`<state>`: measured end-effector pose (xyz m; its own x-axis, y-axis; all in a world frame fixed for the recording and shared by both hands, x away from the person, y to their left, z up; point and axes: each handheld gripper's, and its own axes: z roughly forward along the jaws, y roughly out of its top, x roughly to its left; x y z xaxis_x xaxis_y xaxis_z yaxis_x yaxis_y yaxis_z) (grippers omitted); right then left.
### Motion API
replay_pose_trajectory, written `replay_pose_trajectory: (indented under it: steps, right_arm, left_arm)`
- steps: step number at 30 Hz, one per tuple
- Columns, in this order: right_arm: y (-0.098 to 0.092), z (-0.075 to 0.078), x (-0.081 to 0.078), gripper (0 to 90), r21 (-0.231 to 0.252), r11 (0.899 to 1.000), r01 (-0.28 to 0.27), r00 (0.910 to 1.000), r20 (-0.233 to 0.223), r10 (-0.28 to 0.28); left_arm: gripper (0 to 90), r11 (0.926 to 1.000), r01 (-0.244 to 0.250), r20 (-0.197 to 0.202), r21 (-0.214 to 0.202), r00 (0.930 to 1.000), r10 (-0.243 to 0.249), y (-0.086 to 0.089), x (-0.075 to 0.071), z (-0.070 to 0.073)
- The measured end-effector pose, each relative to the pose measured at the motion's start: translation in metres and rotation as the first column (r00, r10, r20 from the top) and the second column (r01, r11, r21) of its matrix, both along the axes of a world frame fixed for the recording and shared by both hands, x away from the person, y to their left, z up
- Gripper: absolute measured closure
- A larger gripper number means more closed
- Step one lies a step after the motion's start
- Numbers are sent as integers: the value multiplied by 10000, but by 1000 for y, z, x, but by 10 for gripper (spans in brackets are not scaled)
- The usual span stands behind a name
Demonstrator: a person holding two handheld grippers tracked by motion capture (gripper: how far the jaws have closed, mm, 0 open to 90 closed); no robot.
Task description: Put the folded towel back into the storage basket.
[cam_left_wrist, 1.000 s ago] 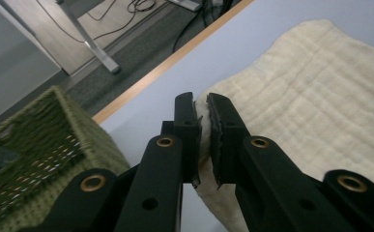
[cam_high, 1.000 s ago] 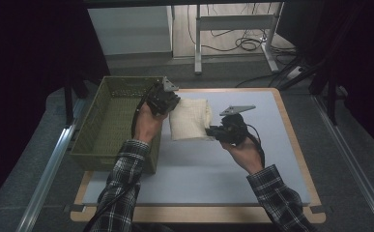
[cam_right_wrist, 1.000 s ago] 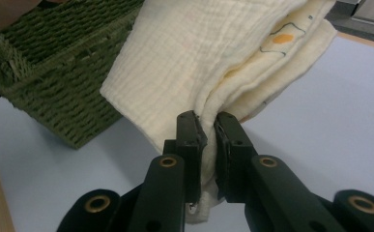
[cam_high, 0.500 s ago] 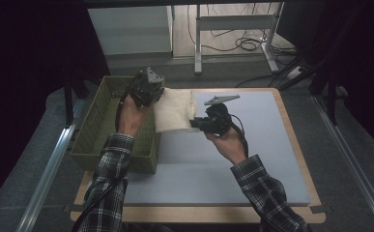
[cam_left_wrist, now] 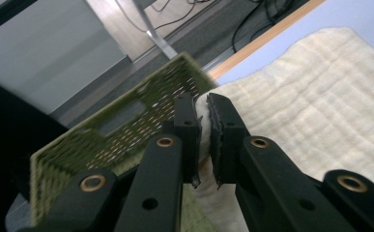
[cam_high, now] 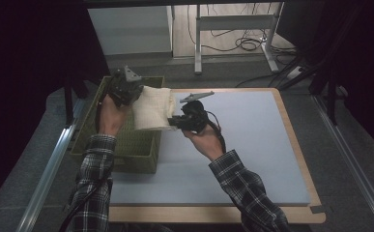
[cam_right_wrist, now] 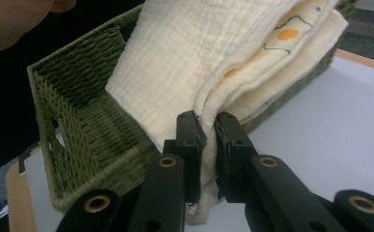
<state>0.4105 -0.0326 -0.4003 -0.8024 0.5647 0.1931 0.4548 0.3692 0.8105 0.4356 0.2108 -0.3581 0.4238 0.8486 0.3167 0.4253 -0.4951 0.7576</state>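
I hold the folded cloth lifted, long axis running left-right across the green basket's right rim; my left gripper and right gripper each pinch an edge. Open desk lies right.

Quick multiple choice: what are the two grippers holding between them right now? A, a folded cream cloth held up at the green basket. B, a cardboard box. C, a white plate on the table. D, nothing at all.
A: the left gripper and right gripper each pinch an edge of the folded cream cloth, carried at the rim of the green basket.
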Motion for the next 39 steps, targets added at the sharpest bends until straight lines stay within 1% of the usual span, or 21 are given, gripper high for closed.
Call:
replay_pose_trajectory:
  steps: [5, 8, 15, 19, 22, 24, 28, 30, 32, 35, 37, 39]
  right_arm:
    - [25, -3, -1, 814, -153, 9995, -264, 9996, 24, 264]
    - [40, -6, -1, 813, -260, 9988, -419, 9991, 31, 420]
    - [77, -16, -3, 812, -646, 9948, -783, 9969, 26, 786]
    - [96, -24, -4, 812, -887, 9912, -986, 9951, -78, 983]
    - [109, -29, -4, 811, -1073, 9879, -1122, 9937, -197, 1107]
    - [116, -33, -4, 812, -1278, 9848, -1177, 9930, -238, 1156]
    - [127, -40, -2, 811, -1563, 9804, -1196, 9922, -528, 1126]
    - [131, -43, -1, 812, -1696, 9783, -1190, 9920, -618, 1100]
    - [134, -42, 0, 811, -1815, 9764, -1174, 9925, -551, 1092]
    - [136, -42, 1, 811, -2029, 9726, -1135, 9928, -599, 1033]
    - [138, -42, 2, 811, -2261, 9669, -1182, 9924, -608, 1071]
    - [139, -42, 2, 811, -2403, 9640, -1140, 9927, -648, 1012]
  left_arm:
    - [833, 9994, -357, -81, 13, 9993, 357, 22, -4, -4]
    - [833, 9984, -562, -105, -63, 9984, 562, 34, -7, -7]
    - [833, 9957, -911, -246, -143, 9956, 907, 59, -11, -18]
    - [832, 9940, -1073, -414, -224, 9935, 1063, 71, -13, -26]
    - [831, 9932, -1145, -595, -192, 9918, 1132, 78, -13, -33]
    - [831, 9928, -1184, -721, -197, 9905, 1167, 82, -12, -38]
    - [830, 9924, -1230, -1033, -22, 9871, 1221, 87, -8, -49]
    - [829, 9926, -1212, -1188, -54, 9857, 1197, 88, -5, -54]
    - [829, 9930, -1182, -1355, 51, 9838, 1178, 88, -3, -59]
    - [827, 9931, -1173, -1545, 48, 9811, 1166, 87, 2, -65]
    - [826, 9933, -1157, -1630, 61, 9799, 1152, 86, 4, -67]
    - [826, 9937, -1124, -1678, 45, 9795, 1116, 86, 5, -69]
